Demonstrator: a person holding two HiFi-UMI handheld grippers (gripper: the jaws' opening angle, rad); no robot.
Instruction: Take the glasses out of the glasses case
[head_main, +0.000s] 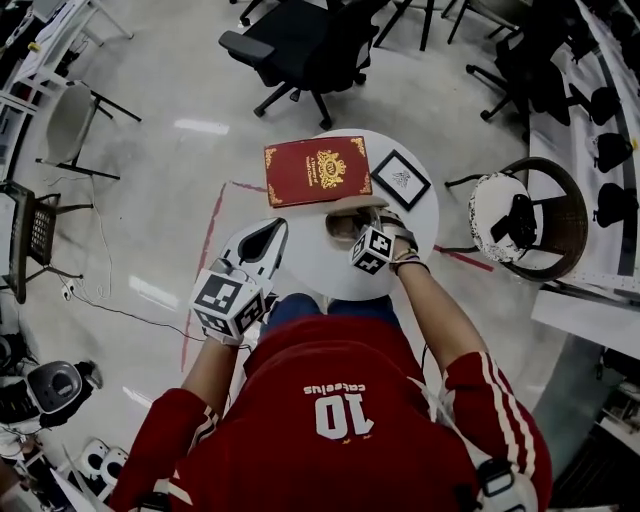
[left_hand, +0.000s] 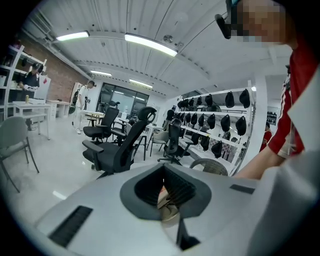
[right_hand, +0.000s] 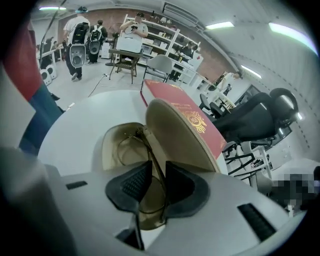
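An open tan glasses case (head_main: 350, 207) lies on the round white table (head_main: 420, 228), lid raised (right_hand: 176, 137). Thin wire-framed glasses (right_hand: 148, 150) lie in its lower half, one lens loop toward the far end. My right gripper (head_main: 358, 232) reaches into the case. In the right gripper view its jaws (right_hand: 157, 166) stand a narrow gap apart with the glasses' frame running between the pads. My left gripper (head_main: 277, 228) hovers at the table's near left edge, jaws together and holding nothing (left_hand: 164, 174). A sliver of the case (left_hand: 168, 201) shows past them.
A red hardcover book (head_main: 317, 170) lies just behind the case, and a small black picture frame (head_main: 400, 180) sits at its right. A black office chair (head_main: 300, 45) stands beyond the table, a wicker chair (head_main: 530, 215) at the right.
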